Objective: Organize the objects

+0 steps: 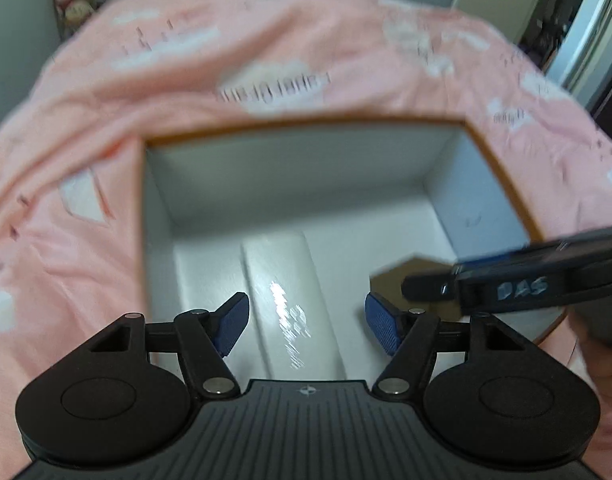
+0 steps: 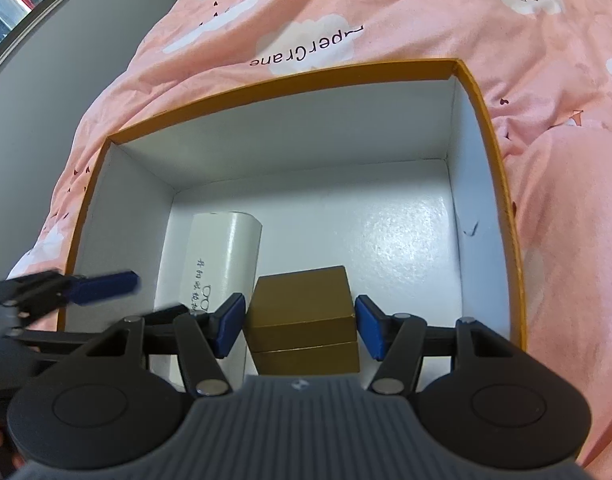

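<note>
My left claw (image 1: 307,326) spread over white case (image 2: 220,264) in orange-rimmed box (image 2: 482,100) on bed; right claw (image 2: 299,330) straddles gold box (image 2: 302,308), pads apparently just clear.

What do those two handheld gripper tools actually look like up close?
Both match. The left gripper and right gripper each have a dark grey ribbed body with a small crosshair mark, round black discs either side, black linkage arms with silver pins, and two textured blue finger pads. Seen side-on, the right gripper bears pale lettering, too blurred to read.
</note>
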The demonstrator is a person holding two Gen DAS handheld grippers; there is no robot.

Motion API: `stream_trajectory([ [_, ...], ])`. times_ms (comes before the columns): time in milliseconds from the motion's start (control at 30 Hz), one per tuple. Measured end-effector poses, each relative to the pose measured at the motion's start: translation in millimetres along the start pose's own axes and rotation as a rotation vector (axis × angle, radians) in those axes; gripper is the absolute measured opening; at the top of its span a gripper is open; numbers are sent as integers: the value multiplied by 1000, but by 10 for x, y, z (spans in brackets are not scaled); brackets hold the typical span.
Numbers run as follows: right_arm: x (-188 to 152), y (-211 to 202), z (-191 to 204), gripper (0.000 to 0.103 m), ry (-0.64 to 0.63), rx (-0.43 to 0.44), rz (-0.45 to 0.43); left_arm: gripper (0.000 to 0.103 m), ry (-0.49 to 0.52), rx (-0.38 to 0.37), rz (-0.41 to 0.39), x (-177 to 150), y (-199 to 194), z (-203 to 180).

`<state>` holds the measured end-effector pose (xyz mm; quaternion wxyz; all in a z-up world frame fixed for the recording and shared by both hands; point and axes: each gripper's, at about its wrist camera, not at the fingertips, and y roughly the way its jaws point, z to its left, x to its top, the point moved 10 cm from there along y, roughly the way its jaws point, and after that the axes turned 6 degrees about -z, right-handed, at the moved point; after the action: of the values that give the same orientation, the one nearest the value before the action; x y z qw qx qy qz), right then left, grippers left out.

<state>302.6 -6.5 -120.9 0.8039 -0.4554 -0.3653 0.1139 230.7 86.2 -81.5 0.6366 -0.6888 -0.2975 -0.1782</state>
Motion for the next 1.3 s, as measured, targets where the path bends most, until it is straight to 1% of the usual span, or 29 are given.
stream_trajectory([
  [133, 14, 76, 54, 62, -14, -21, 16, 78, -107, -2, -100, 194, -236, 292],
  [200, 8, 131, 74, 62, -14, -32, 29, 78, -135, 12, -133, 303, -248, 419],
  [300, -42, 205, 119, 62, -9, -34, 59, 78, -145, 44, -137, 308, -233, 546],
  [400, -90, 236, 236, 62, -32, -19, 68, 76, -165, 53, -122, 209, -194, 605],
  [467, -109, 250, 314, 62, -41, -10, 72, 69, -183, 63, -113, 136, -160, 654],
  [600, -137, 282, 433, 62, -45, 13, 85, 62, -210, 62, -111, 15, -98, 687],
  [667, -144, 295, 500, 62, -50, 26, 87, 56, -224, 64, -108, -27, -74, 702],
  [733, -148, 312, 561, 62, -62, 34, 84, 53, -235, 68, -112, -53, -51, 718],
  [867, -176, 334, 700, 62, -85, 67, 92, 51, -254, 65, -120, -75, -29, 739],
  [1000, -198, 346, 780, 61, -108, 75, 96, 50, -265, 58, -127, -75, -16, 736],
  [1100, -204, 339, 771, 61, -86, 87, 111, 49, -276, 53, -133, -59, 1, 745],
  [1167, -181, 319, 737, 61, -45, 99, 115, 49, -285, 51, -139, -42, 7, 756],
  [1233, -114, 258, 710, 61, -13, 106, 93, 48, -296, 52, -147, -21, 12, 779],
  [1300, -12, 173, 697, 61, 1, 108, 48, 46, -312, 50, -158, 8, 6, 810],
])
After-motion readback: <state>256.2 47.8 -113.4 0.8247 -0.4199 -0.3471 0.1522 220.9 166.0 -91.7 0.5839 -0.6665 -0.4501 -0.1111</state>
